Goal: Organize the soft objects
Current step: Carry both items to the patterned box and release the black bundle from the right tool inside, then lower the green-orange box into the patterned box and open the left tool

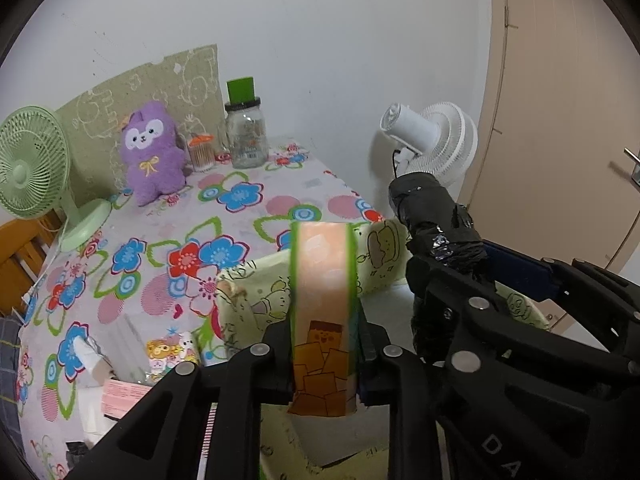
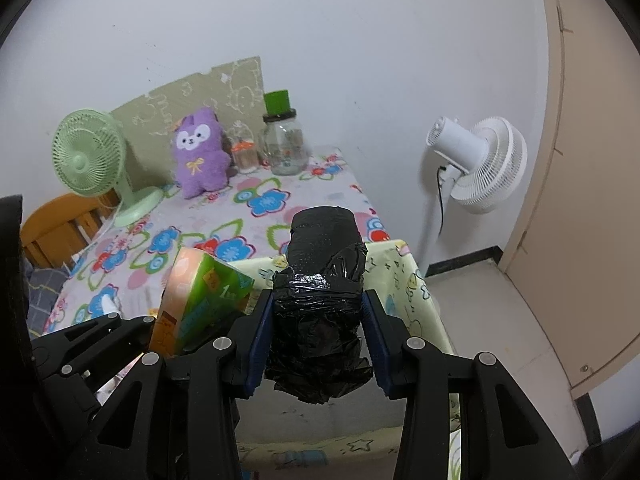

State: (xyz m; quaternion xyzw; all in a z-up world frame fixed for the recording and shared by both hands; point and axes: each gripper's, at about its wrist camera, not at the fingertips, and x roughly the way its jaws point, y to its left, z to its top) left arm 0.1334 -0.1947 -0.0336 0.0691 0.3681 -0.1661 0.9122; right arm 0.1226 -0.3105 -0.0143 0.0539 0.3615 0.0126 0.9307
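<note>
White letters "DA" show on the black arm of the right tongs (image 1: 412, 280), cut off at the frame's edge. The green tissue pack (image 2: 202, 300) carries a "1"; its other print is too blurred to read.

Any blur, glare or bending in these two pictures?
Left wrist view: the tissue pack in the left tongs is smeared soft, and the door edge curves. Right wrist view: glare glints on the black bag roll; dark fisheye corners.

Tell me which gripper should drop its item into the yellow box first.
Right, probably: its black bag roll hangs over the middle of the box, while the left's tissue pack sits by its rim.
</note>
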